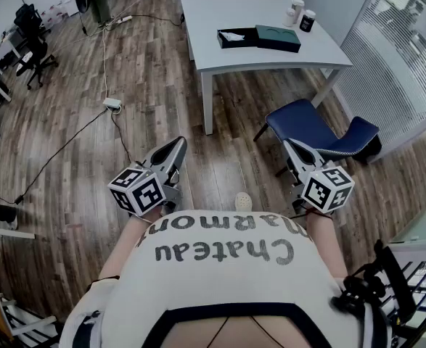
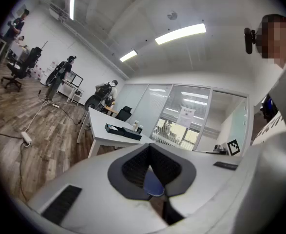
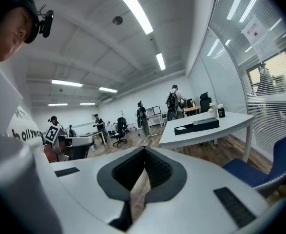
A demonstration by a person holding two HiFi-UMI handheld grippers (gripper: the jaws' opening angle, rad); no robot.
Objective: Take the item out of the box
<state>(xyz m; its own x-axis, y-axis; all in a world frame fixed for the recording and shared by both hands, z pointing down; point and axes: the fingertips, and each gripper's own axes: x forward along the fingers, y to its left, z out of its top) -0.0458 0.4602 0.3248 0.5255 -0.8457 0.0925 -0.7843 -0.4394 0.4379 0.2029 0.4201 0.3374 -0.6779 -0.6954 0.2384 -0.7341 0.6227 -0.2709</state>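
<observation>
Standing well apart from the table (image 1: pixel 271 58), holding left gripper (image 1: pixel 178 145) and right gripper (image 1: pixel 289 145) closed and empty; not yet reaching the open box (image 1: pixel 236 44) at upper centre.

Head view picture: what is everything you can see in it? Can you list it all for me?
Table: one, white, top middle, on the wood floor.
Box: one, dark, open, on the table.
Item: one, white, inside the box.
Lid: one, dark green, right beside the box.
Jars: two, one white, one dark with a white cap, table's far right corner.
Chair: one, blue, right of the table.
Power strip: one, white, on the floor left of the table.
Office chairs: two, black, upper left.
Left gripper: one, grey, bottom left, fingers shut, empty.
Right gripper: one, grey, bottom right, fingers shut, empty.
</observation>
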